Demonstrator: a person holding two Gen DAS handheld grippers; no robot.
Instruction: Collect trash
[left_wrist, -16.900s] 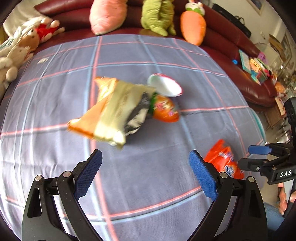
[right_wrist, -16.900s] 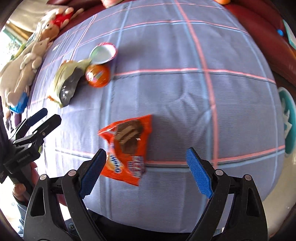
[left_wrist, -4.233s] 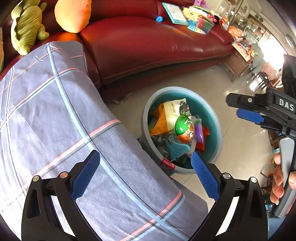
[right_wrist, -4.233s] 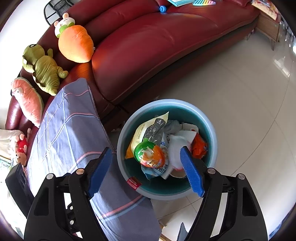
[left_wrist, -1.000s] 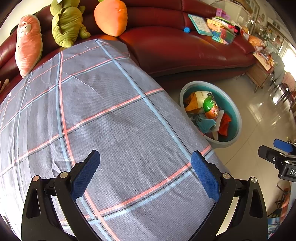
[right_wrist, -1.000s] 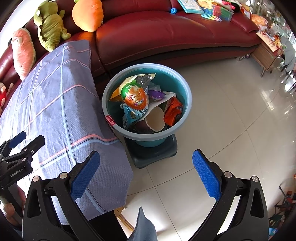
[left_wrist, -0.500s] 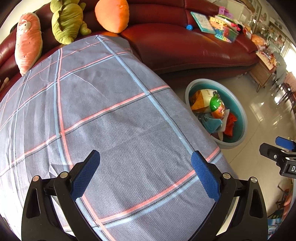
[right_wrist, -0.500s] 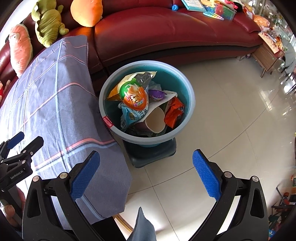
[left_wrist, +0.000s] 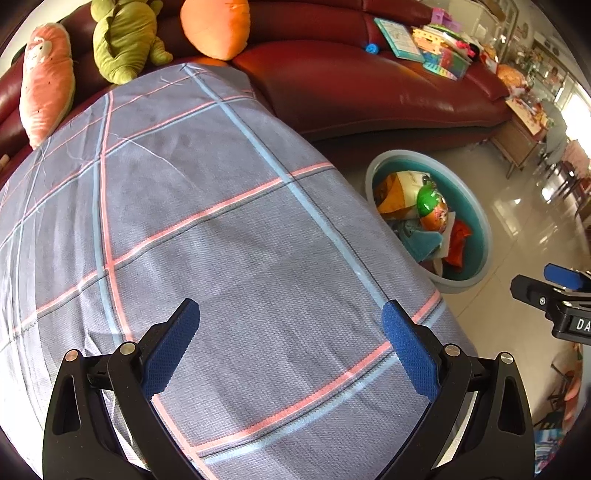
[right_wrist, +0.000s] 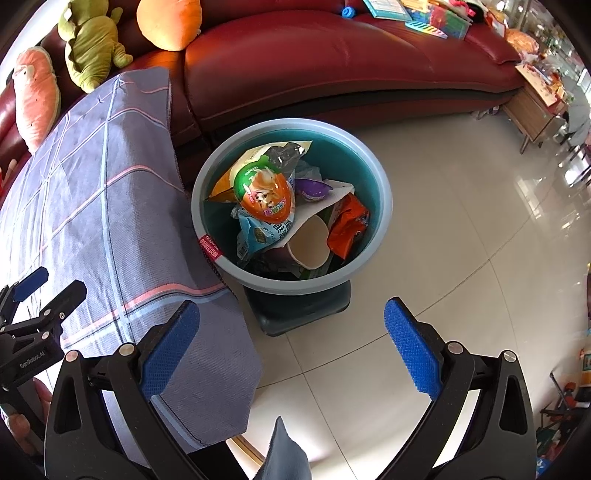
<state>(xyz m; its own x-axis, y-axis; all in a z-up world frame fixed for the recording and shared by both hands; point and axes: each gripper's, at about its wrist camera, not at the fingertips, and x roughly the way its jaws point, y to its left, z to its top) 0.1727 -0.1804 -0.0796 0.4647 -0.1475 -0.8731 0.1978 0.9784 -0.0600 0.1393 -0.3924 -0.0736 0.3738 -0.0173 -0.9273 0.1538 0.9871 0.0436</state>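
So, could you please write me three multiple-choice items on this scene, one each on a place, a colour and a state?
1. Where does the round teal plastic bin stand?
A. on the floor beside the table
B. on the sofa
C. on the table

2. What colour are the pads of the left hand-held gripper?
A. red
B. blue
C. green

3. In what state is the right hand-held gripper?
A. shut on a wrapper
B. shut on nothing
C. open, holding nothing

Answers:
1. A: it stands on tiles by the grey checked tablecloth.
2. B: both pads show blue.
3. C: its fingers stand wide apart.
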